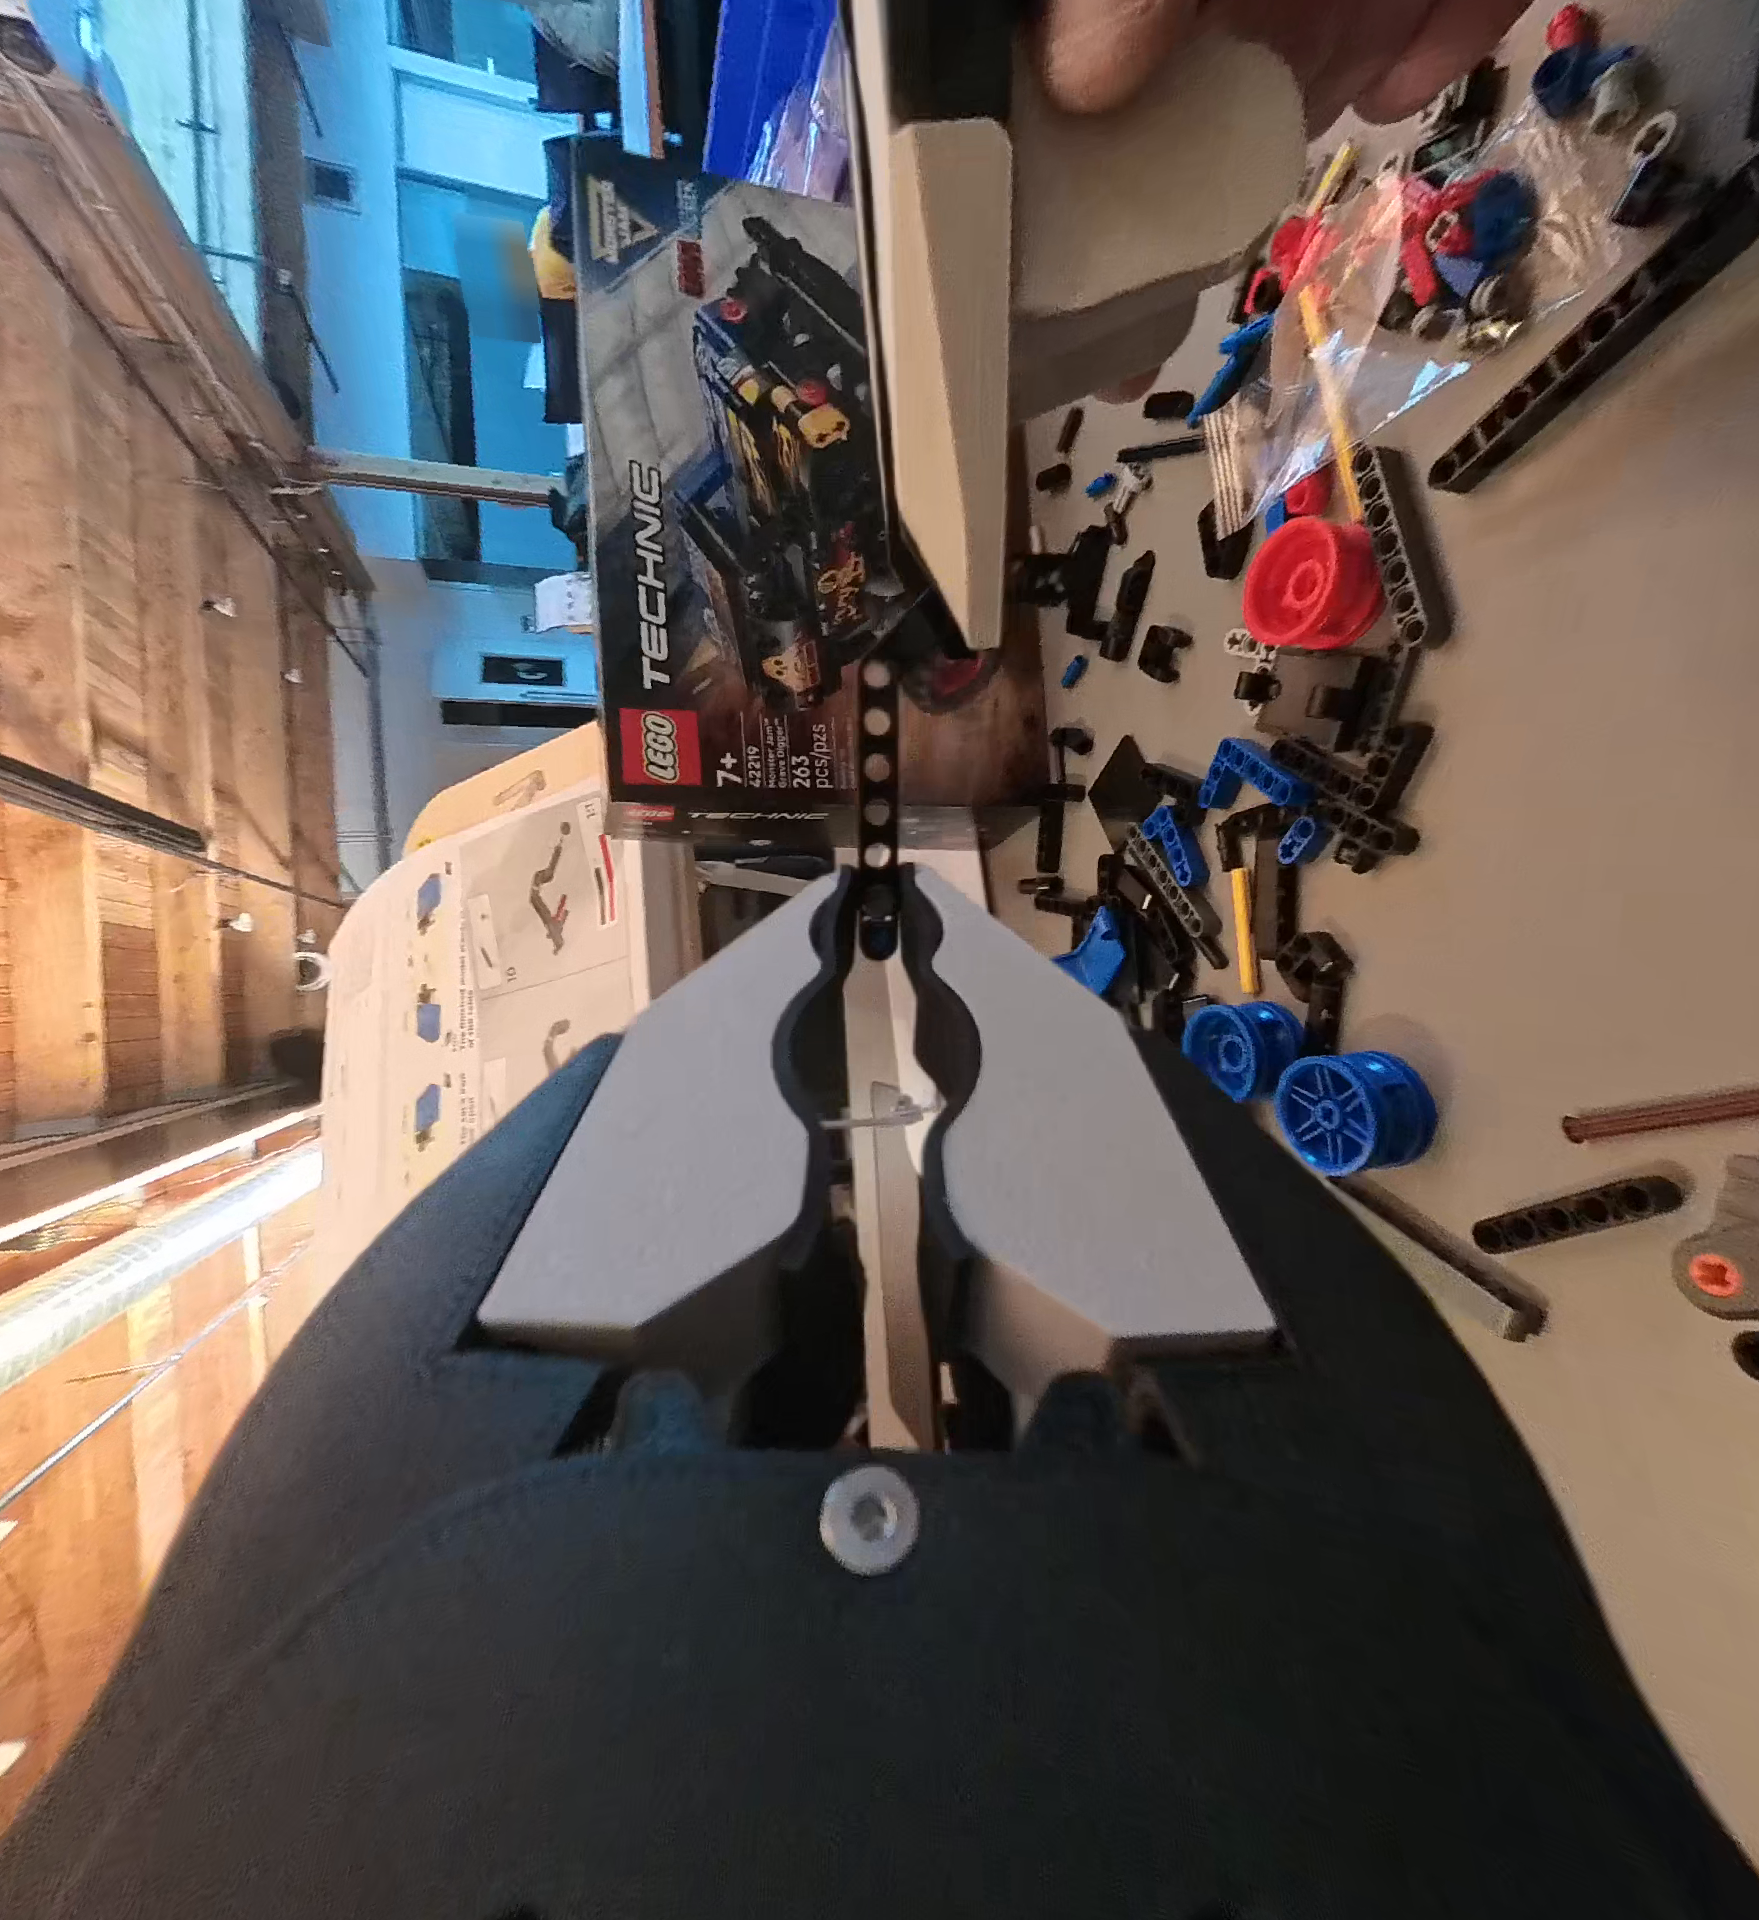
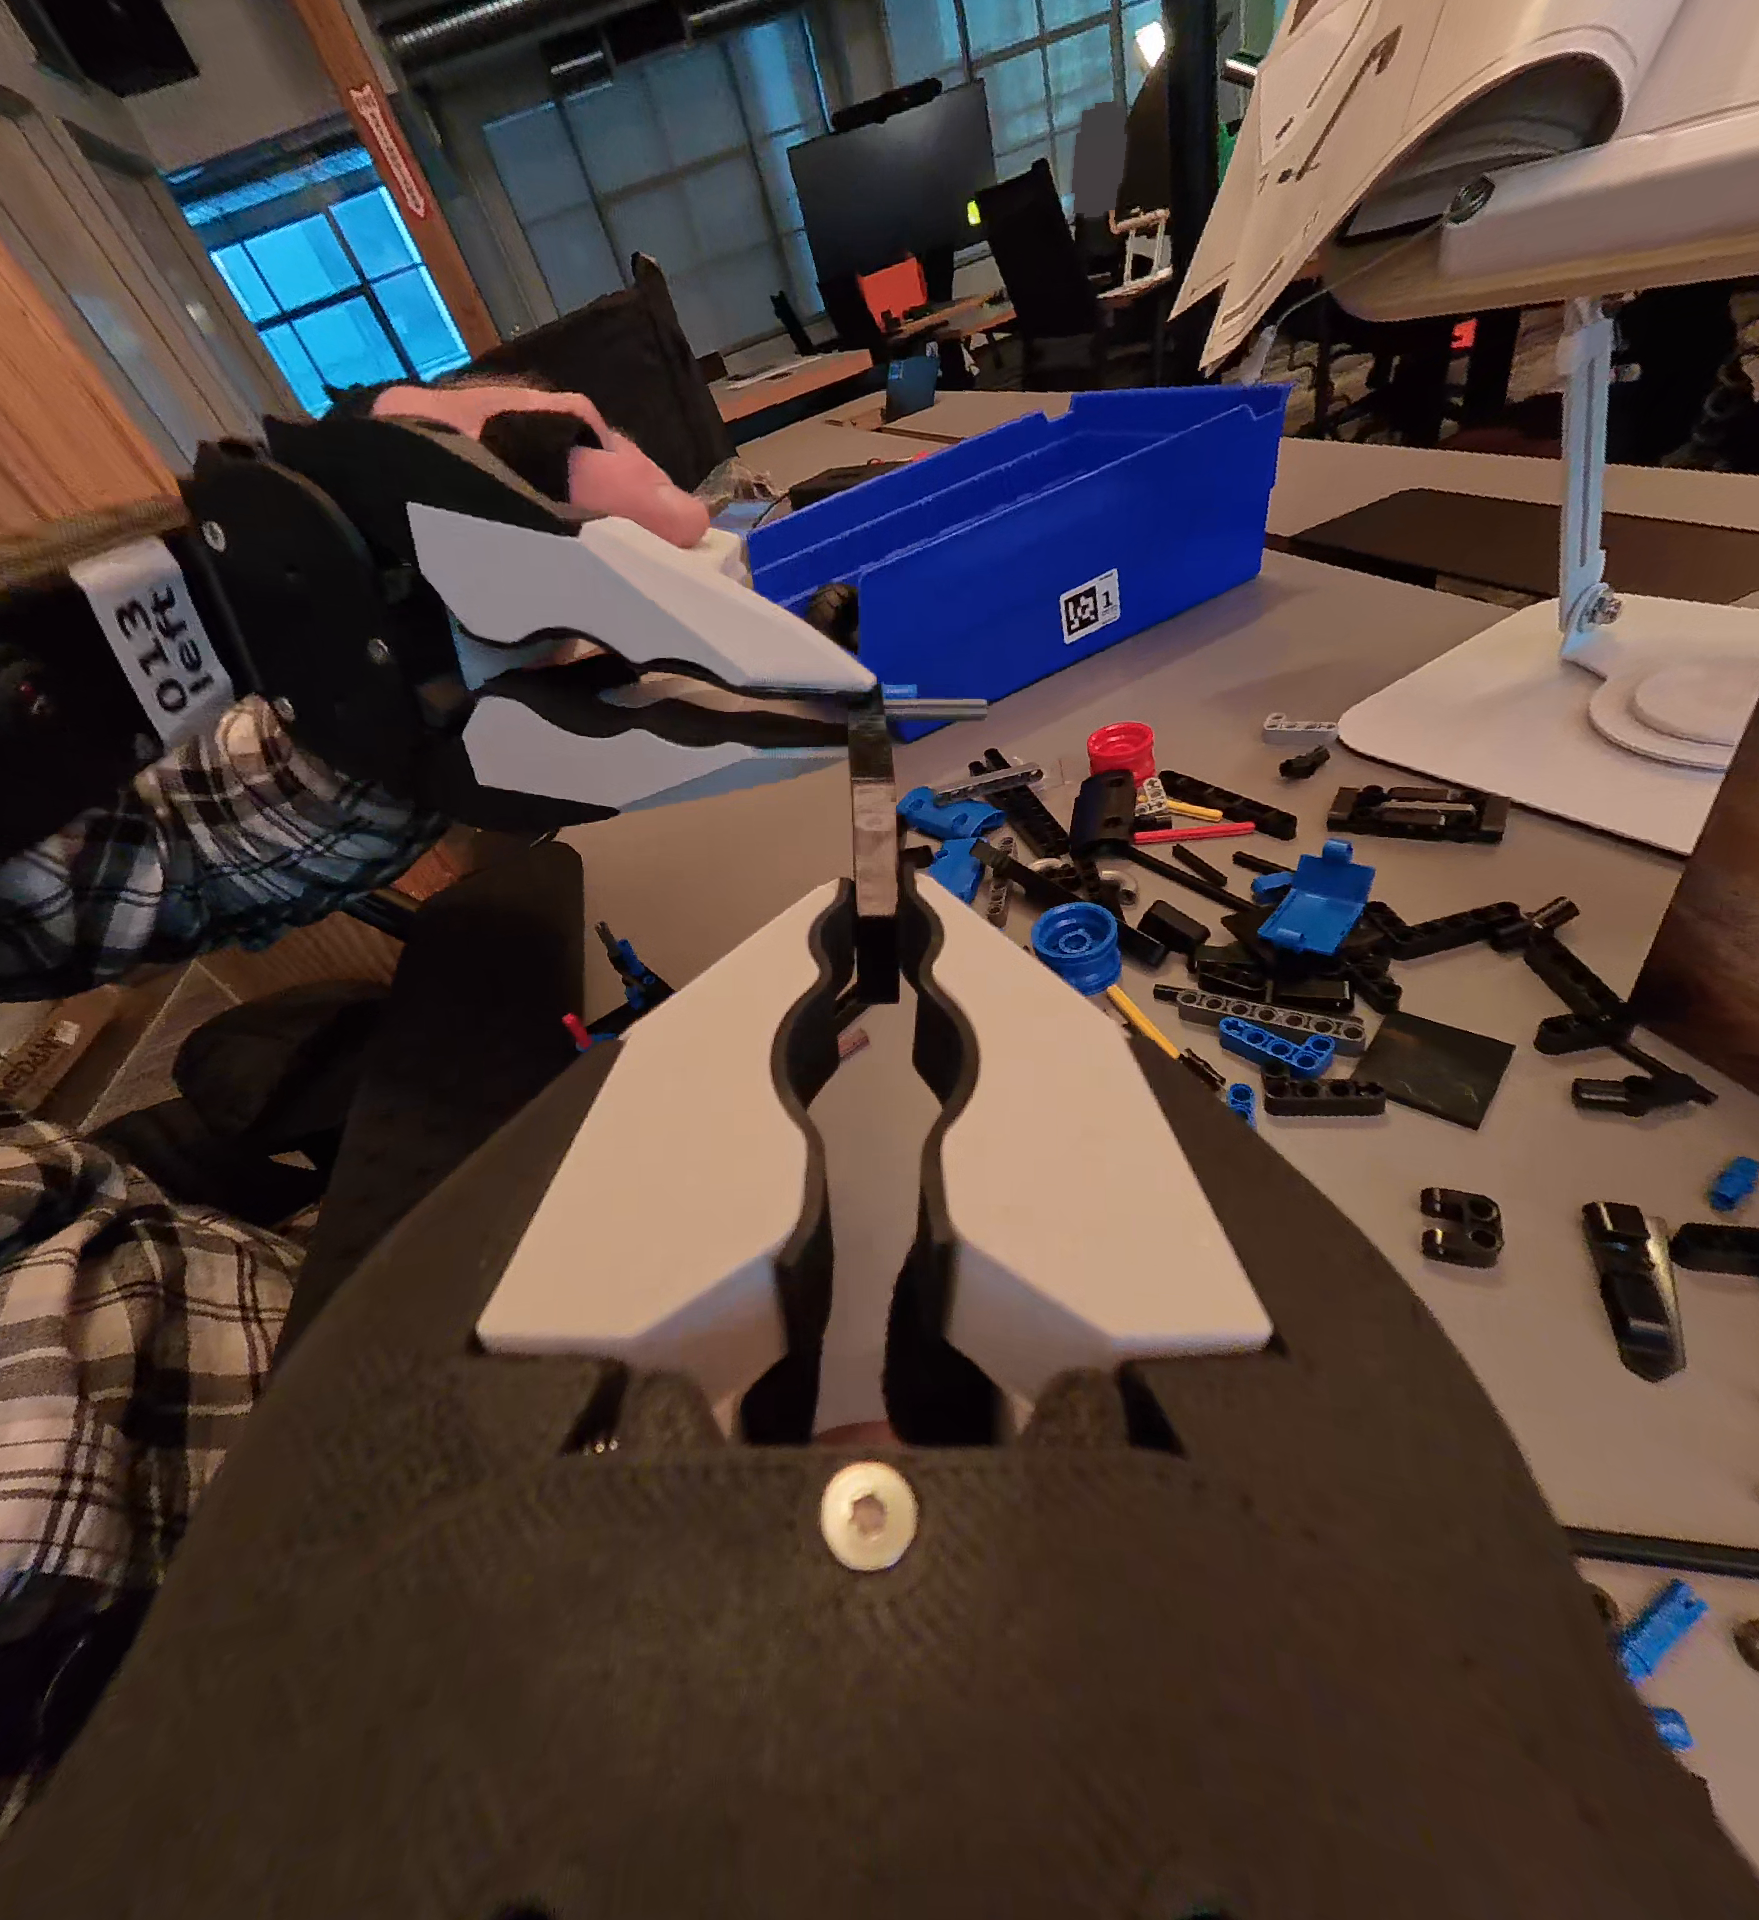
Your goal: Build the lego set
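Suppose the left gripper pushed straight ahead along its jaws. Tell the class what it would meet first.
Most likely the right gripper: both grip the same black beam, which spans the gap between their tips. The set's box stands beyond. Depth is hard to judge in this view.

L gripper point(image 1: 876, 914) is rolled on its side, so the desk stands upright along the right of its view. Its white fingers point(image 1: 709, 1091) are closed at the tips, pinching one end of a black holed beam point(image 1: 876, 769). In the R wrist view it comes in from the left, over the desk's near-left edge, with a hand point(image 2: 542, 436) gripping the top of its black body and a plaid sleeve point(image 2: 179, 831) beneath it. R gripper point(image 2: 876, 914) sits level, pointing fwd, its tips clamped on the beam's other end, right below the L tips.
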`<state>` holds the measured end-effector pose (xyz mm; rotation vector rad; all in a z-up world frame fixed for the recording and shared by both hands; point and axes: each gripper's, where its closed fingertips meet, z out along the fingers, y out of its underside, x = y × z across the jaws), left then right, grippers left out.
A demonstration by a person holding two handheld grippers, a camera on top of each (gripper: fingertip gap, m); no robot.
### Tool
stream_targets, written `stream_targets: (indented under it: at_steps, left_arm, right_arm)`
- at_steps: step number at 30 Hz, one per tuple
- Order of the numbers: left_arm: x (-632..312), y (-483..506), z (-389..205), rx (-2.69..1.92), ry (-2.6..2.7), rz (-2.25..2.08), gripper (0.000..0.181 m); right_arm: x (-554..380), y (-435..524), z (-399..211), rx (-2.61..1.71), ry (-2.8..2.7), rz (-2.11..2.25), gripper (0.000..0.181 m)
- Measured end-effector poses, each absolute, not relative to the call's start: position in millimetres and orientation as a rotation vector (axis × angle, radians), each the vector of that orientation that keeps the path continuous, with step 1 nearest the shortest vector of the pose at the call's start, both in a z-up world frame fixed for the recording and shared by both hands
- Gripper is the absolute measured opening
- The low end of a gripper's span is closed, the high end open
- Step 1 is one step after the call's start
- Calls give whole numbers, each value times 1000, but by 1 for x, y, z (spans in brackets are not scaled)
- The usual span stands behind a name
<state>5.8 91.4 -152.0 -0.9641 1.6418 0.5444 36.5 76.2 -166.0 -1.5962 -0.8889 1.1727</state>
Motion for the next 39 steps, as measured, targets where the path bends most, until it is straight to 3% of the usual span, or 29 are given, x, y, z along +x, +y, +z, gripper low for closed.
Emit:
stream_targets:
  at_steps: [23, 29, 32, 39]
  left_arm:
    - [8, 88, -144, -808, 1473, 634, 0]
    - [1, 95, -145, -912, 1433, 554, 26]
    - [-9, 100, -157, -997, 1430, 499, 32]
    - [-7, 101, -181, -1035, 1474, 483, 35]
  right_arm:
    - [42, 85, -162, -1600, -818, 1112, 5]
    - [41, 87, -163, -1503, -1017, 645, 5]
    - [38, 87, -174, -1416, -1201, 271, 5]
    - [31, 87, -184, -1342, -1297, 50, 5]
